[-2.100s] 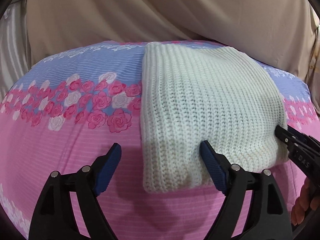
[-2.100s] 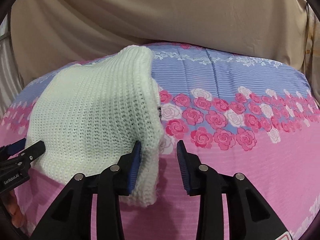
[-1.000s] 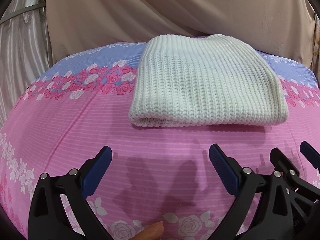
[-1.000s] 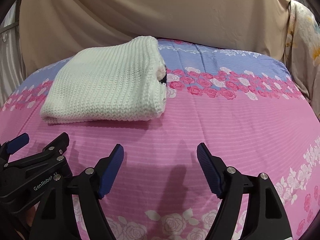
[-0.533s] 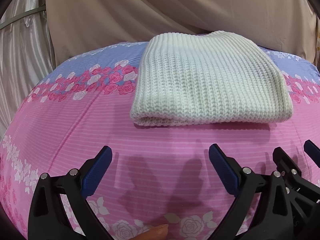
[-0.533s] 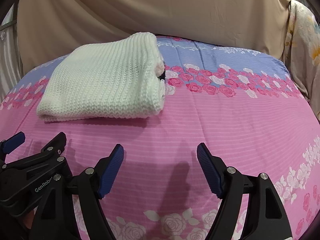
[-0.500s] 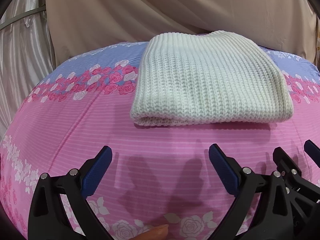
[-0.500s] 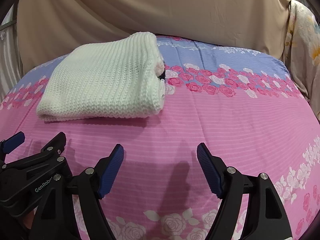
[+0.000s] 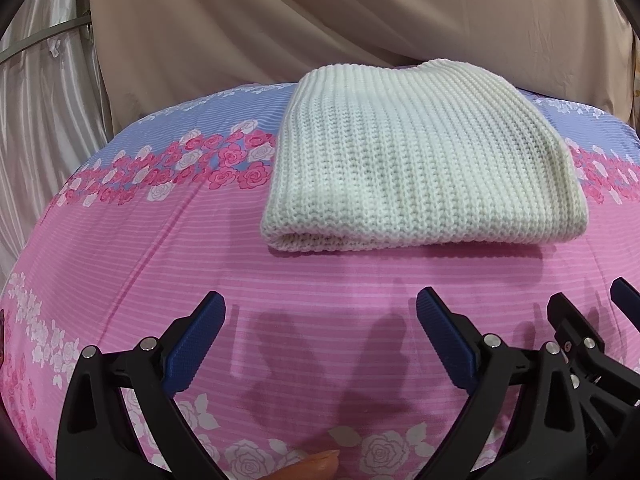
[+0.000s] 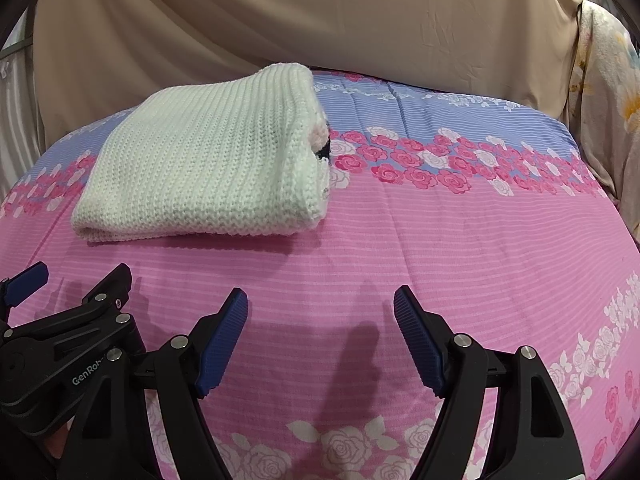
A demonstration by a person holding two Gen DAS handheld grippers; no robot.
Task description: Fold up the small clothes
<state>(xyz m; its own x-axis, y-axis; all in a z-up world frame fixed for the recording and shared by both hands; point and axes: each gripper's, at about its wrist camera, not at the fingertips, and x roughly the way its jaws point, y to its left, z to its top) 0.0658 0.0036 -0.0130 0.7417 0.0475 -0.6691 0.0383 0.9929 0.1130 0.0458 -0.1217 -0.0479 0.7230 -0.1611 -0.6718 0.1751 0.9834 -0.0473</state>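
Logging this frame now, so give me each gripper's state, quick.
Left gripper: open, holding nothing, short of the folded white knit.
Right gripper: open, holding nothing, over the pink bedsheet.

folded sweater (image 9: 420,168) on bedspread (image 9: 200,248), grippers before it (apart)

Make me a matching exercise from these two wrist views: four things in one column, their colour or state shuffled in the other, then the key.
Things
1. knitted garment
2. left gripper
3. bedsheet
4. backdrop cloth

Descriptions
A. plain beige, hanging behind the bed
B. cream, folded into a flat bundle
C. open, fingers apart, holding nothing
D. pink and blue with a rose print

Pairs: 1-B, 2-C, 3-D, 4-A
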